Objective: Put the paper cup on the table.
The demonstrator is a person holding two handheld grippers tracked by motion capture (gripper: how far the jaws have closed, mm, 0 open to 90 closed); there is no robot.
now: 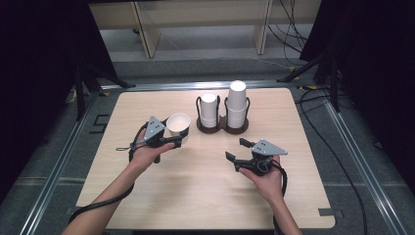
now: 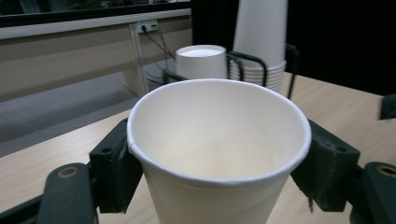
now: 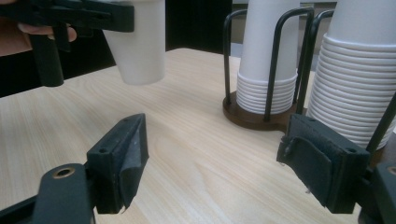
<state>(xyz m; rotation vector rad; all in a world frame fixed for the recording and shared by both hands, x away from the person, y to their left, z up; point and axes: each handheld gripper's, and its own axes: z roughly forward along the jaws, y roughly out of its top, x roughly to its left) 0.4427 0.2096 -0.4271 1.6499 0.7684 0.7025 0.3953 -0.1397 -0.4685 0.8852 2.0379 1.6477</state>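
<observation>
My left claw (image 1: 177, 140) is clamped on a single white paper cup (image 1: 178, 124), one pad on each side of the wall just under the rim, as the left gripper view shows. The cup (image 2: 219, 154) stands upright, mouth up, and in the right gripper view its base (image 3: 140, 51) hangs clear above the desk (image 1: 147, 105). It sits over the left half of the desk, nearer the far edge than the near one, just to the left of the cup holder (image 1: 222, 128).

My right claw (image 1: 238, 148) has its jaws spread wide with nothing between them; the right gripper view shows bare wood in the gap. It hovers over the right half of the desk, around the middle between far and near edges, pointing left and toward the holder.

The dark wire holder stands near the far edge, about centre. It carries two stacks of upturned paper cups side by side: a shorter stack (image 1: 209, 110) on the left and a taller stack (image 1: 236, 103) on the right. The held cup is near the shorter stack but not touching it.
</observation>
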